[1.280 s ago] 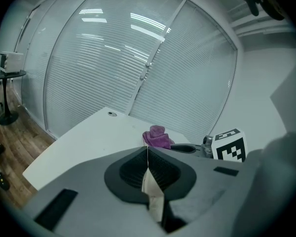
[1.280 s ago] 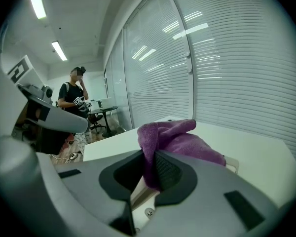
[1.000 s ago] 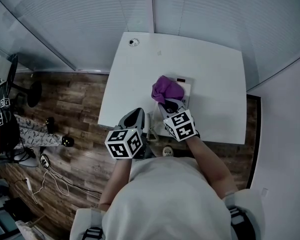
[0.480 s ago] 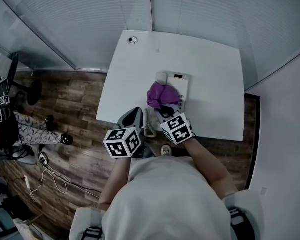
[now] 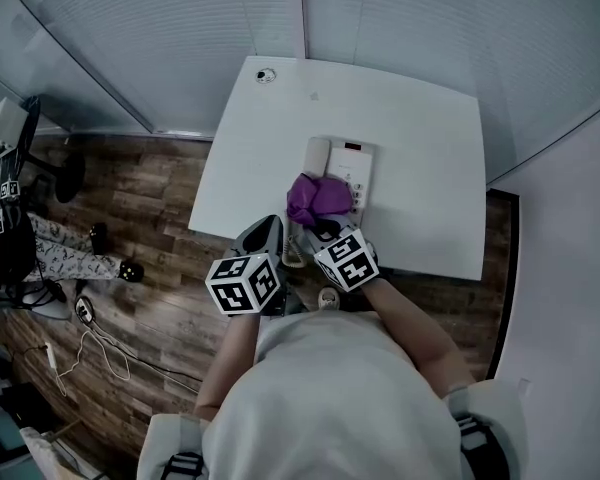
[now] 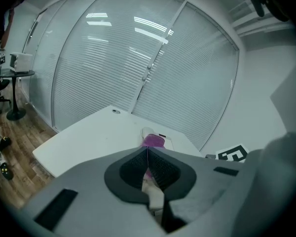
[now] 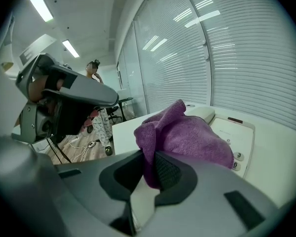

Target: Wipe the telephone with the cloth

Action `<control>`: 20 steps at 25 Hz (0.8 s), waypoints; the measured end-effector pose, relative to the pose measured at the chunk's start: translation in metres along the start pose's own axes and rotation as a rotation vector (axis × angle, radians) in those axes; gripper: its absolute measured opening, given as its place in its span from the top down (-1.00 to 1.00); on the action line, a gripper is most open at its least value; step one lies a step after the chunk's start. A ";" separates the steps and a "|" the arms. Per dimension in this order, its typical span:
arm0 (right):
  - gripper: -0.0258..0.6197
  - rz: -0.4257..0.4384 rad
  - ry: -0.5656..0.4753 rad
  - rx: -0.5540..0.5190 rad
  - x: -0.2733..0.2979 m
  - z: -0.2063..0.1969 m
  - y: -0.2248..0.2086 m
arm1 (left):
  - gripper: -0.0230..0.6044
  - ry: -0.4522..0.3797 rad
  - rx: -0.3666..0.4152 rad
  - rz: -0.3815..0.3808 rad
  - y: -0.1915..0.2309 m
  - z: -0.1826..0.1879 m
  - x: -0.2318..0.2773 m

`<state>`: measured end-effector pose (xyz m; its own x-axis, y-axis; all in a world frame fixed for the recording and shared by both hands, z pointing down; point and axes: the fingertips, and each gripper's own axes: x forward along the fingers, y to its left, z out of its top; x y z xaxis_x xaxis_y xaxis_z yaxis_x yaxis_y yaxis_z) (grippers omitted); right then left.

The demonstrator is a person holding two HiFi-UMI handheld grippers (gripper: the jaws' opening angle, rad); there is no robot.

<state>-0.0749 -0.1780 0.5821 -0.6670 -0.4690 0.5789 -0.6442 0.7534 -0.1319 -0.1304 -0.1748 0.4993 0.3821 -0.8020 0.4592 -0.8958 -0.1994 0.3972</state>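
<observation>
Slatted blinds (image 5: 180, 48) behind glass close off the far side of the room, and a white table (image 5: 430, 138) stands on a wood-plank floor (image 5: 150, 218) in front of them. From my remote seat I see the telephone (image 5: 352, 163) lying flat toward the near middle of that table, with its handset (image 5: 318, 153) along its left side. The purple cloth (image 5: 315, 198) sits bunched on the phone's near half. A few number keys (image 7: 237, 158) show just past its right edge.

The right gripper (image 5: 327, 230) comes in from the near side. Its jaws are clamped on a fold at the cloth's near edge (the right gripper view shows purple pile pinched between the ribbed pads (image 7: 168, 172)). The rest of the cloth mounds up ahead of the jaws over the phone's face.

The left gripper (image 5: 267, 230) sits at the table's near edge, just left of the phone's near end. Its jaws are pressed fully together and grip nothing. In the left gripper view, cloth and telephone lie straight ahead beyond the closed tips.
</observation>
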 end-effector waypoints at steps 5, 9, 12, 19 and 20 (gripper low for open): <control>0.73 0.027 0.007 0.008 0.000 -0.008 0.007 | 0.86 0.000 -0.009 0.008 -0.005 -0.007 -0.004; 0.73 0.054 0.017 0.015 0.003 -0.016 0.011 | 0.86 -0.001 -0.015 0.017 -0.006 -0.013 -0.002; 0.73 0.080 0.031 0.012 0.005 -0.020 0.014 | 0.86 0.007 -0.015 0.026 -0.005 -0.016 0.001; 0.73 0.121 0.034 0.026 -0.001 -0.028 0.023 | 0.86 0.003 -0.018 0.028 -0.005 -0.020 0.000; 0.73 0.124 0.026 0.031 -0.003 -0.026 0.022 | 0.86 0.002 -0.017 0.030 -0.004 -0.019 0.000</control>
<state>-0.0777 -0.1478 0.5981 -0.7328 -0.3610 0.5768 -0.5691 0.7898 -0.2287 -0.1223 -0.1632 0.5128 0.3556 -0.8064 0.4725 -0.9029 -0.1657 0.3967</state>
